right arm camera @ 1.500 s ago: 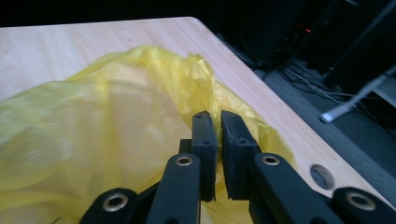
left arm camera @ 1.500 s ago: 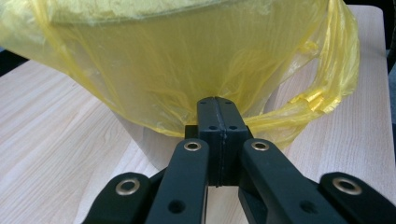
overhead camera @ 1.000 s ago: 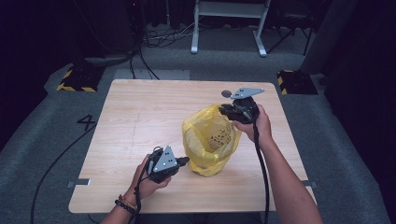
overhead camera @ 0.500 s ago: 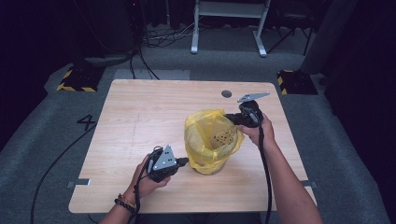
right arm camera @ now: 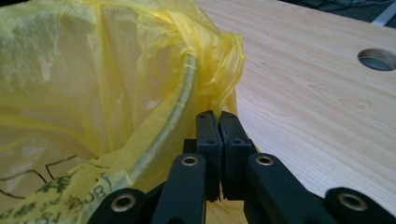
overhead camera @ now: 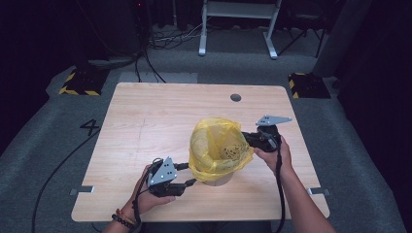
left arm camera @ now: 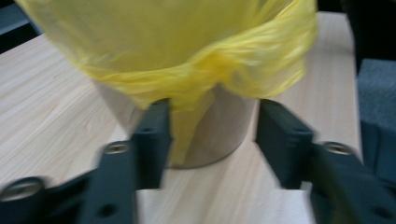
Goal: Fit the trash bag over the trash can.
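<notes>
yellow bag (overhead camera: 218, 148) is sitting draped over a round bin (left arm camera: 205, 135) right of centre on the tabletop (overhead camera: 145, 126), its rim folding down the bin's sides. left tool (overhead camera: 187, 174) is standing released, jaws having just been opening, a hanging strip of the bag lying between them against one pad. right tool (right arm camera: 217, 122) is staying clenched on the bag's edge at the bin's far right rim. a round hole (overhead camera: 235, 97) is showing in the tabletop beyond, well apart; striped floor blocks (overhead camera: 77, 83) are lying off the corners. nothing is crowding the bin.
</notes>
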